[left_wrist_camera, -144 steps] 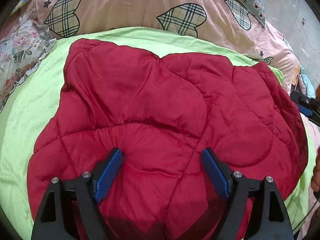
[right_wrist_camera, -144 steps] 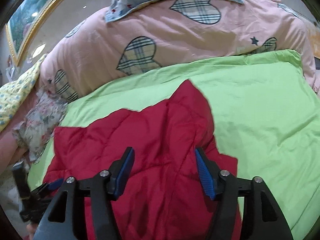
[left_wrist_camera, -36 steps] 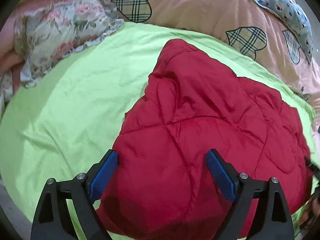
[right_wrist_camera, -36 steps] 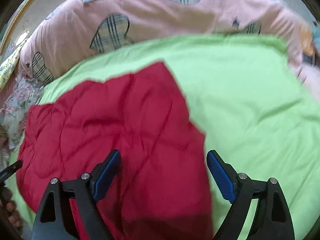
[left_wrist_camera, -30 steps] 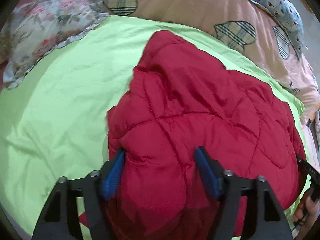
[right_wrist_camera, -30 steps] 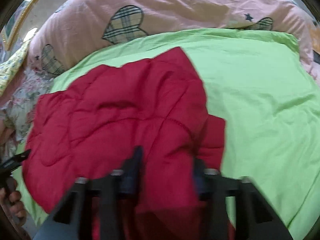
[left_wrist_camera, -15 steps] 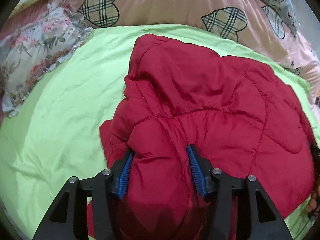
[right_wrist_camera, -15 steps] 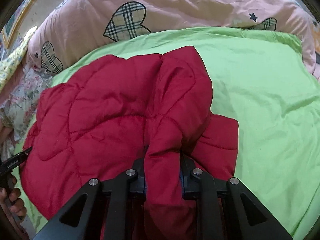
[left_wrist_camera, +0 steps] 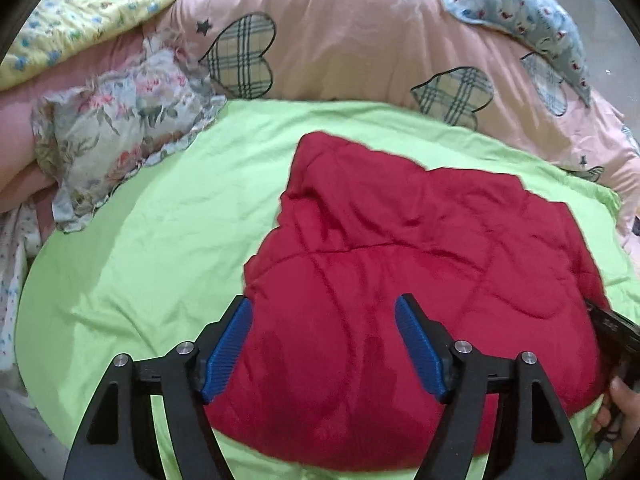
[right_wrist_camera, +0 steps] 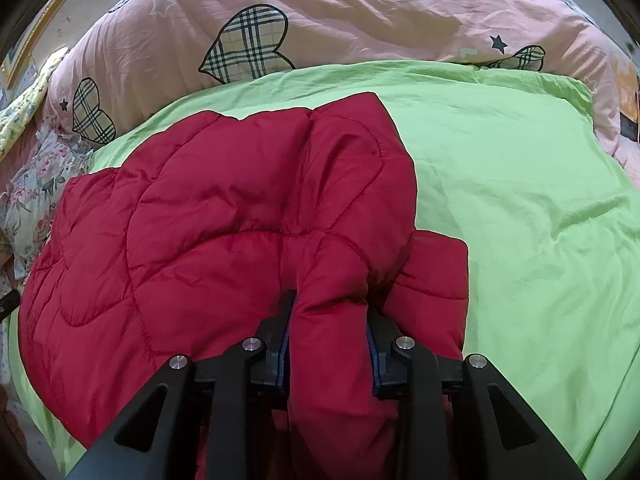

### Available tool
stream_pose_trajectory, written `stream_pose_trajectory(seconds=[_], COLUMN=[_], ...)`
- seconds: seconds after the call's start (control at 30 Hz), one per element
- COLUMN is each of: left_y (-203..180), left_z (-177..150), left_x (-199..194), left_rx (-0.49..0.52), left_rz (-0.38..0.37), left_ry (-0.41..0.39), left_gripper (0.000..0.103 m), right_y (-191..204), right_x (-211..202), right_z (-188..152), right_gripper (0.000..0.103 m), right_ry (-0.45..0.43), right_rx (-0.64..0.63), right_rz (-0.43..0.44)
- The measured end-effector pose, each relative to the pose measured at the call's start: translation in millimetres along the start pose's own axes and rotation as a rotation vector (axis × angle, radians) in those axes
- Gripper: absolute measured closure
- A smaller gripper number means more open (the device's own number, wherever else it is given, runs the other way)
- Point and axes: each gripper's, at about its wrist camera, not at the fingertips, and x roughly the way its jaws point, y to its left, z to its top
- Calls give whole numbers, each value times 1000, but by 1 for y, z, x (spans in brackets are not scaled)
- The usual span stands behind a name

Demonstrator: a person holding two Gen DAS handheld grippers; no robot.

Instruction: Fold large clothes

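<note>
A red quilted jacket (left_wrist_camera: 400,264) lies folded on a light green sheet (left_wrist_camera: 152,240). My left gripper (left_wrist_camera: 324,348) is open, its blue pads spread above the jacket's near left part, holding nothing. In the right wrist view my right gripper (right_wrist_camera: 328,340) is shut on a bunched fold of the jacket (right_wrist_camera: 224,224) at its near right edge; the fold bulges up between the jaws and hides the pads. The right gripper's black tip (left_wrist_camera: 612,324) shows at the jacket's right edge in the left wrist view.
A pink duvet with plaid hearts (left_wrist_camera: 360,40) is piled along the far side of the bed. A floral pillow (left_wrist_camera: 120,120) lies at the far left. Bare green sheet (right_wrist_camera: 520,200) spreads to the right of the jacket.
My left gripper has let go of the jacket fold it was pinching and opened wide. My right gripper stays shut on its fold.
</note>
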Motion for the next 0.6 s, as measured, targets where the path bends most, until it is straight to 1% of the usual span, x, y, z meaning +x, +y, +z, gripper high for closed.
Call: stream_pose_trajectory(seconds=[0.07, 0.1, 0.17, 0.2, 0.23, 0.27, 0.3, 0.33, 0.43, 0.47, 0.53, 0.6], left_y=[-13, -21, -34, -40, -45, -47, -48, -47, -45, -45, -45, -47], left_z=[-8, -13, -22, -26, -33, -35, -37, -38, -36, -37, -34, -32], left_x=[-8, -7, 1, 7, 17, 22, 25, 26, 26, 26, 30, 31], left_rx=[30, 53, 94, 113, 130, 135, 139, 137, 124, 123, 122, 125], left_rz=[-38, -50, -51, -50, -36, -19, -11, -10, -13, -12, -9, -4], left_ry=[1, 14, 46, 71, 104, 111, 112, 112, 116, 116, 117, 115], left_gripper=[27, 27, 27, 27, 26, 25, 24, 23, 23, 23, 22, 22], right_y=[0, 0, -2, -3, -5, -6, -6, -5, 1, 4, 11, 24], right_x=[-1, -2, -7, -14, -20, -27, -42, -53, -94, -107, -116, -110], right_z=[-1, -1, 0, 1, 1, 1, 0, -1, -5, -7, -11, -15], right_gripper=[72, 71, 67, 61, 52, 46, 36, 31, 28, 27, 24, 24], right_ry=[0, 2, 5, 4, -2, -12, -44, -72, -185, -219, -227, -179], right_rx=[2, 5, 11, 21, 25, 26, 18, 7, -31, -36, -43, -78], right_rz=[-1, -3, -4, -6, -6, -7, -16, -26, -57, -47, 11, 85])
